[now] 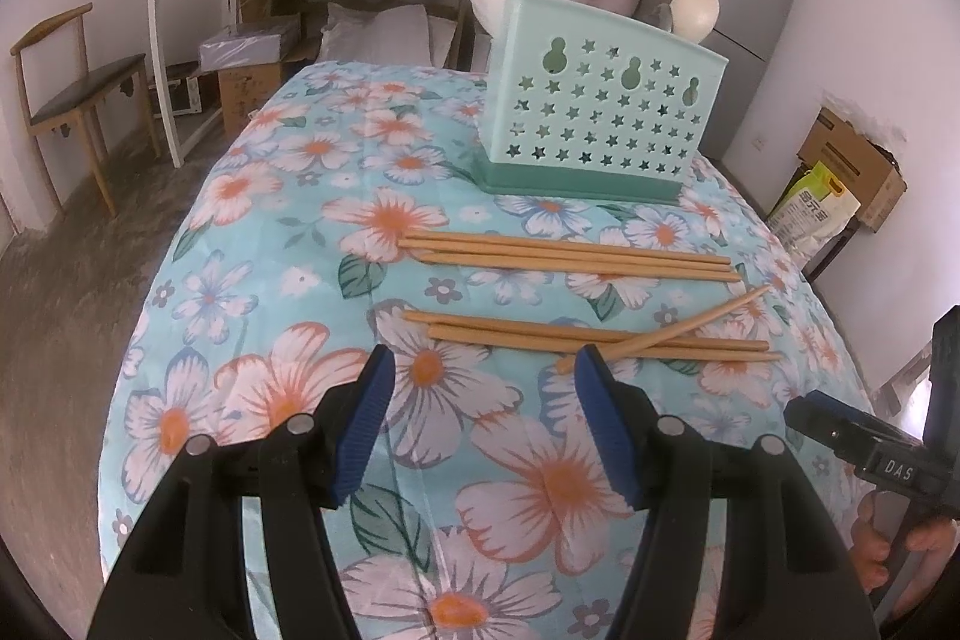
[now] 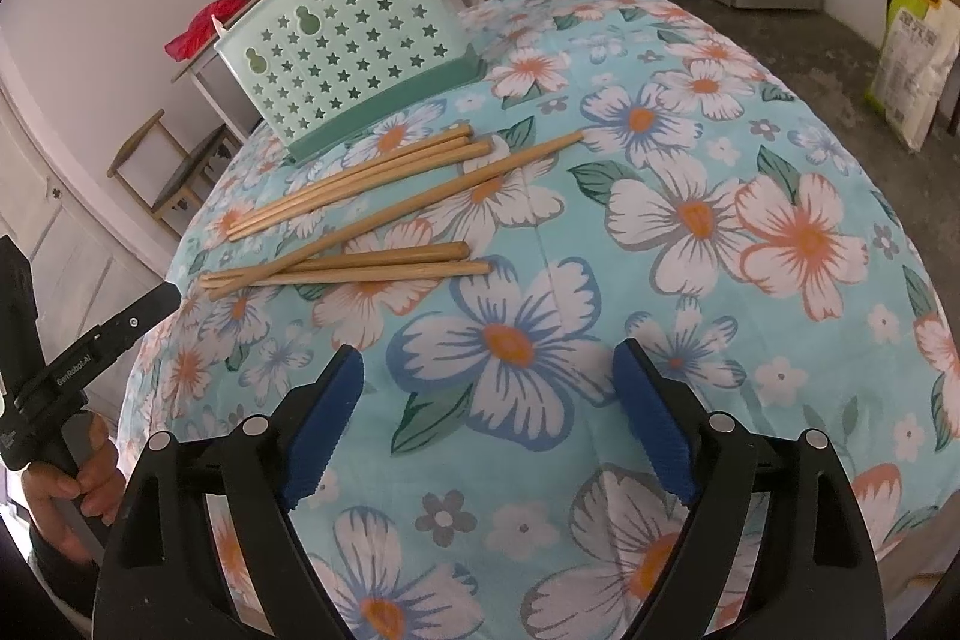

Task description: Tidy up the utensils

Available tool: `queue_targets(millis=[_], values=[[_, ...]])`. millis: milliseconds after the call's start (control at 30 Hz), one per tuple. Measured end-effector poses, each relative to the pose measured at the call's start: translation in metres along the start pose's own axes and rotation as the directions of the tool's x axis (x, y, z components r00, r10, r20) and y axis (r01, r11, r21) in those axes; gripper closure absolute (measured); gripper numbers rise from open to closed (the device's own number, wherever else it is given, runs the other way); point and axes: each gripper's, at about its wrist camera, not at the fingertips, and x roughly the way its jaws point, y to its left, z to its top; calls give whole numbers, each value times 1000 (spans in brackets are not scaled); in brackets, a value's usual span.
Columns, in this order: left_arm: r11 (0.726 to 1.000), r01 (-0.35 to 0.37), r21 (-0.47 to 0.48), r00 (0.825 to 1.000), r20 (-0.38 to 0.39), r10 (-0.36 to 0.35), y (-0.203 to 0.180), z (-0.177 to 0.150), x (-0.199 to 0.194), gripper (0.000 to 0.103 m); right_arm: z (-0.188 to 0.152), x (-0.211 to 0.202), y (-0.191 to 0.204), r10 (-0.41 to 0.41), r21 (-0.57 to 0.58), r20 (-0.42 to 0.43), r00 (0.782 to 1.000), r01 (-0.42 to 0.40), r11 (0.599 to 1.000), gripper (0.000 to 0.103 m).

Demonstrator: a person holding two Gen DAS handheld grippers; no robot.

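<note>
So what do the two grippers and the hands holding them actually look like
Both match: the left gripper and right gripper have black plastic arms with round silver pivot pins and blue ribbed pads. The right gripper's body carries a white "DAS" label; the left's reads "GenRobot.AI". Bare fingers of the left hand wrap its handle. No cables show.

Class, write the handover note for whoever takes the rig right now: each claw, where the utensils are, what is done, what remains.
Left claw: open, empty, above the cloth near the closer chopsticks.
Right claw: open, empty, over bare tablecloth.
Far chopsticks: side by side in front of the holder.
Near chopsticks: loose, one lying across the others.
Done: no chopsticks visibly in the holder.
Left: stand all of them in the holder.
</note>
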Motion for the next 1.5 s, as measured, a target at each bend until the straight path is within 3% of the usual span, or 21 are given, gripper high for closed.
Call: queue_targets(millis=[1500], values=[[1000,-6,25,1000,11,6,-3,3,-3,43,-2,2,4,-7,-23,-3,1000,7,1000,20]])
